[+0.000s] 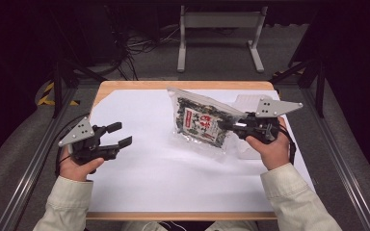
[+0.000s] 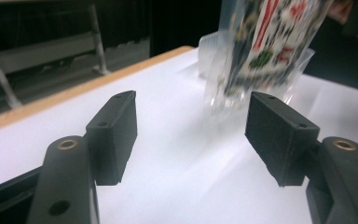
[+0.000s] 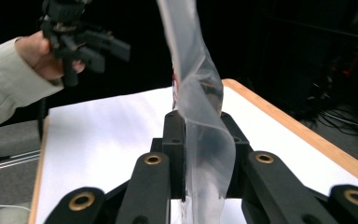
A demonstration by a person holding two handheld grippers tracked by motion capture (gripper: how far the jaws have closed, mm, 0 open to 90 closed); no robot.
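A clear bag [image 1: 200,120] of dark dried pieces with a red and white label hangs tilted just above the white sheet [image 1: 149,168]. My right gripper [image 1: 227,126] is shut on the bag's right edge, and the clear film [image 3: 193,84] rises from between its closed jaws [image 3: 200,144]. My left gripper [image 1: 119,134] hovers at the left side of the table, open, with nothing between its pads [image 2: 116,130]. It points towards the bag [image 2: 265,42], which is some way off. In the right gripper view the left gripper [image 3: 81,39] is at the upper left.
A clear plastic tray [image 1: 244,102] lies behind and under the bag, near the right gripper. The white sheet covers a wooden table [image 1: 183,85]. A metal stand [image 1: 219,36] and cables are on the floor beyond the far edge.
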